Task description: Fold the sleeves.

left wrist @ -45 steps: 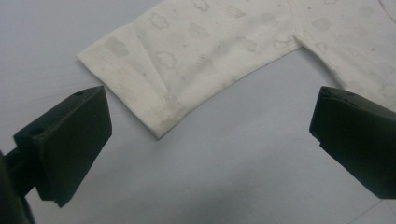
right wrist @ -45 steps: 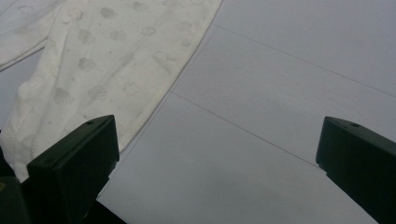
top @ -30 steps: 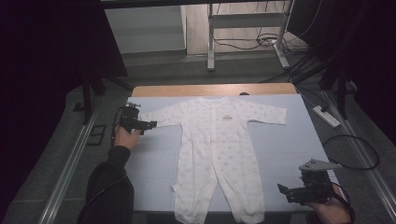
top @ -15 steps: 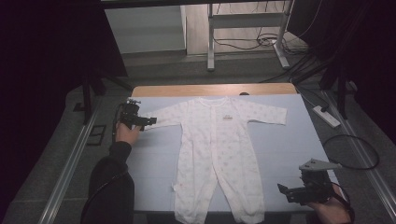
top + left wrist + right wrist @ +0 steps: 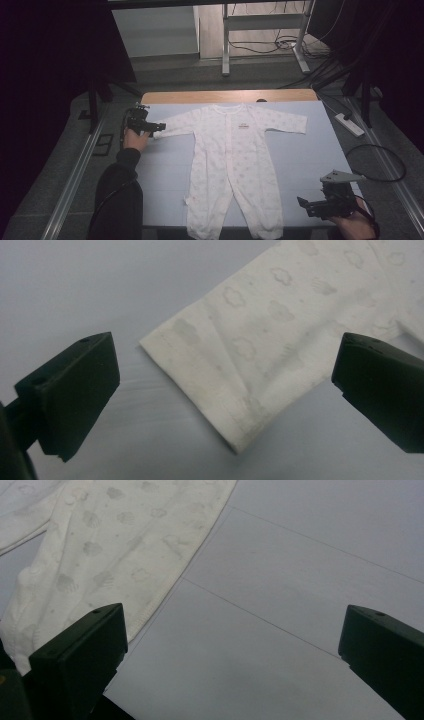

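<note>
A white baby sleepsuit (image 5: 235,160) with a faint cloud print lies flat on the pale blue table (image 5: 300,155), sleeves spread and legs toward me. My left gripper (image 5: 161,127) is open at the end of the sleeve on the left. In the left gripper view that sleeve cuff (image 5: 200,385) lies on the table between the wide-apart jaws, untouched. My right gripper (image 5: 306,206) is open near the front right corner, a short way right of the nearer leg. The right gripper view has that leg (image 5: 105,555) at its left and bare table between the jaws.
The table's wooden far edge (image 5: 230,96) runs behind the collar. A white power strip (image 5: 349,125) and a black cable loop (image 5: 380,162) lie on the floor to the right. Metal rails (image 5: 75,170) flank the table. Desk legs and cables stand beyond.
My left gripper has edged slightly toward the sleeve cuff. The right gripper and the sleepsuit have stayed where they were.
</note>
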`<state>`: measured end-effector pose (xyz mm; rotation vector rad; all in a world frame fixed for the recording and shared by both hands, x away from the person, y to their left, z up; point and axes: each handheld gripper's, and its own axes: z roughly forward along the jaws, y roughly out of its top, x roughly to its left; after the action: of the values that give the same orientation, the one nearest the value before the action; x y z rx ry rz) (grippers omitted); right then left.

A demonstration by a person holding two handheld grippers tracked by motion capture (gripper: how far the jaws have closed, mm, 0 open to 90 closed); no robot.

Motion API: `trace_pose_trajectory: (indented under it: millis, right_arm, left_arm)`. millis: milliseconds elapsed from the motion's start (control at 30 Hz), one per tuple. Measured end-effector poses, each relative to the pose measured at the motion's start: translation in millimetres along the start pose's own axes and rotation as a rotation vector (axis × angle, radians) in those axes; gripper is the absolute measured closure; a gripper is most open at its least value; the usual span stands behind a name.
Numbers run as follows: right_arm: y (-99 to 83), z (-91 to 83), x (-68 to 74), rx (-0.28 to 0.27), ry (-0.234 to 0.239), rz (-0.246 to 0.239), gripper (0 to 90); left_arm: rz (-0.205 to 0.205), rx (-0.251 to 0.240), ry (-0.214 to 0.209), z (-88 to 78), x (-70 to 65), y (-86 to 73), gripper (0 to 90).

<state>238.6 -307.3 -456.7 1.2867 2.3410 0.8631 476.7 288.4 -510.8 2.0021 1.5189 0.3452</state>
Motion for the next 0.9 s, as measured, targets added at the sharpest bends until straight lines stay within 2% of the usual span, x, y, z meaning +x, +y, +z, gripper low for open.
trace_pose_trajectory:
  millis: [267,533,633,900]
  right_arm:
    - [0.0,0.0,0.0,0.000,-0.001,0.000,0.0]
    - [0.0,0.1,0.0,0.001,-0.001,0.000,0.0]
    - [0.1,0.2,0.1,0.001,-0.002,-0.001,0.0]
    - [-0.1,-0.2,0.4,0.000,-0.002,-0.004,0.0]
  left_arm:
    - [-0.002,0.001,0.032,-0.6,5.6,3.2,0.0]
    - [-0.017,0.006,0.054,3.6,11.3,-2.5,0.1]
    - [-0.030,0.026,0.062,8.6,13.3,-5.8,0.5]
    - [-0.020,0.080,0.099,16.9,12.9,-9.2,0.7]
